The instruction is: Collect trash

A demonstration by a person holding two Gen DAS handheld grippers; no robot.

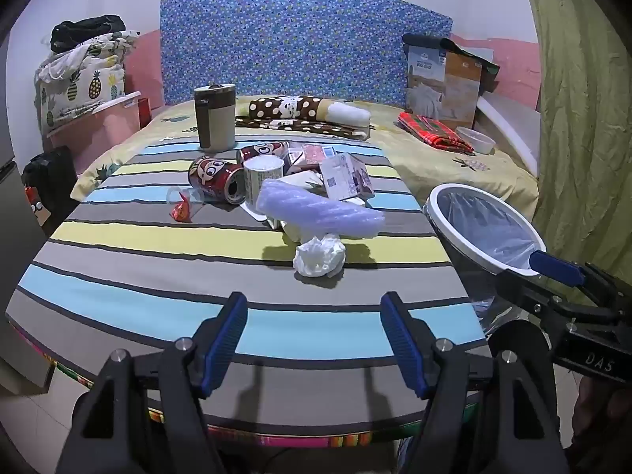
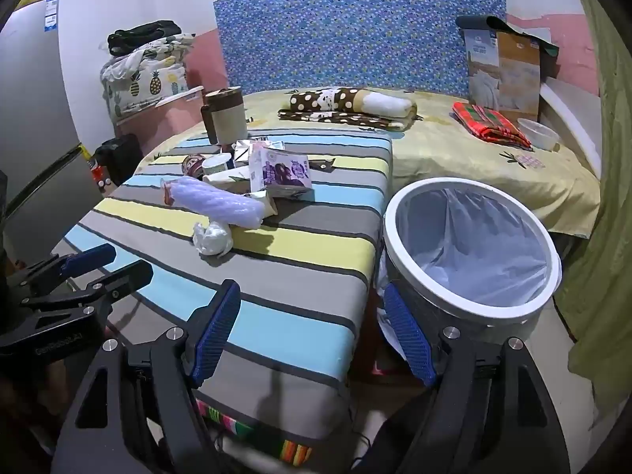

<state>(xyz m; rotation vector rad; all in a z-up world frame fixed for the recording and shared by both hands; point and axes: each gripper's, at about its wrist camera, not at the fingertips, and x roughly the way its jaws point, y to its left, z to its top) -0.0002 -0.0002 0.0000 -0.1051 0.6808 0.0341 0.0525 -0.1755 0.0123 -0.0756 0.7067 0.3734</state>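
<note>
Striped cloth in grey, yellow and pale blue covers the bench [image 1: 158, 276], where the trash lies heaped ahead of the left gripper [image 1: 314, 339], its jaws spread wide and empty. Nearest its tips sits a crumpled white tissue ball [image 1: 319, 260], likely first. The right gripper [image 2: 312, 335], equally apart, hovers just beside the white-rimmed lined bin [image 2: 470, 308], kept close for short drops.

The bin [image 1: 466, 197] base is hidden behind the striped table [image 1: 158, 276] edge, carton [image 2: 278, 172] print is illegible, and one red can [image 2: 192, 164] lies largely hidden behind the trash pile.
</note>
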